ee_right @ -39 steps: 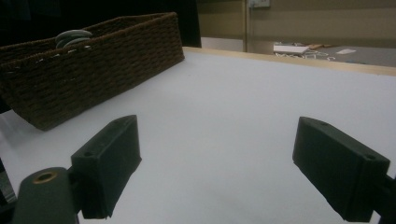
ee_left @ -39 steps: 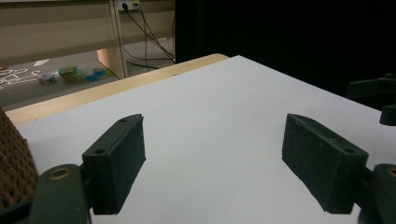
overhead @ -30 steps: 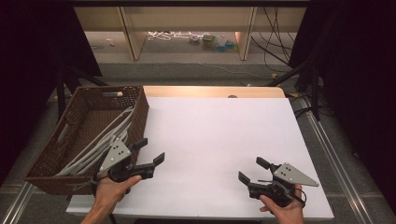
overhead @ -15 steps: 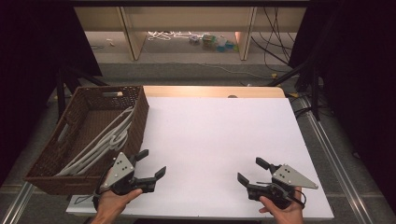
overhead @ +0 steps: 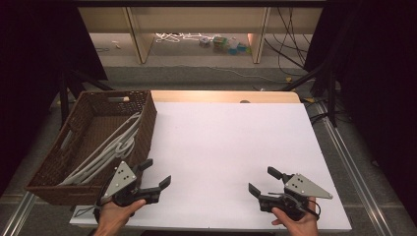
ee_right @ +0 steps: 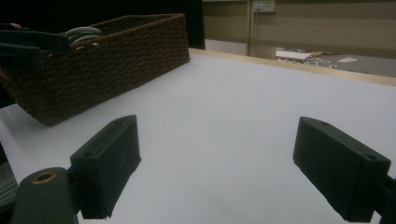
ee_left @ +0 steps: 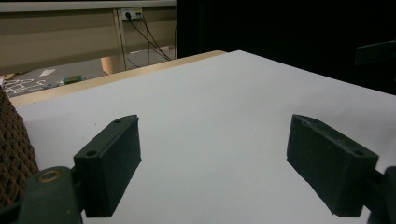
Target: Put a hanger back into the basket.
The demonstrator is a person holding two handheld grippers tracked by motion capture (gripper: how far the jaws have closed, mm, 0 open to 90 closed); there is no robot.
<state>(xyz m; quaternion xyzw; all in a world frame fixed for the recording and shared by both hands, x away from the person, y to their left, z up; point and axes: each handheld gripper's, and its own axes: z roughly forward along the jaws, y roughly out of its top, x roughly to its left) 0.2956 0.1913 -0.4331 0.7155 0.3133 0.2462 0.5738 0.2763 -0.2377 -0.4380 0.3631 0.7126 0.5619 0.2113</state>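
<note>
Nearest, at the bottom edge of the high view, two hands come in, each cut off at the wrist or forearm by the frame. The left claw (overhead: 156,173) sits at the near left of the desk (overhead: 231,147), its jaws spread wide with nothing between them; the left gripper view confirms this, showing bare white surface in the gap. The right claw (overhead: 265,181) rests at the near right, well apart from the left one, its jaws likewise standing wide and holding nothing. Each carries a grey three-cornered plate on top, and no writing can be read on either.

Just beside the left claw stands a brown wicker basket (overhead: 69,152), reaching from the near left corner toward the far side of the desk. Inside it lie white hangers (overhead: 110,145), piled lengthwise and overlapping, so their number is hard to make out; the basket's near wall hides their lower ends. In the right gripper view the basket (ee_right: 107,60) rises at the upper left, with pale rounded hanger parts just showing over its rim.

Farther off, beyond the desk's wooden far edge, a low shelf (overhead: 196,19) holds small coloured items and a white tangle on the floor beneath, too small and blurred to identify. Cables hang at its right.
</note>
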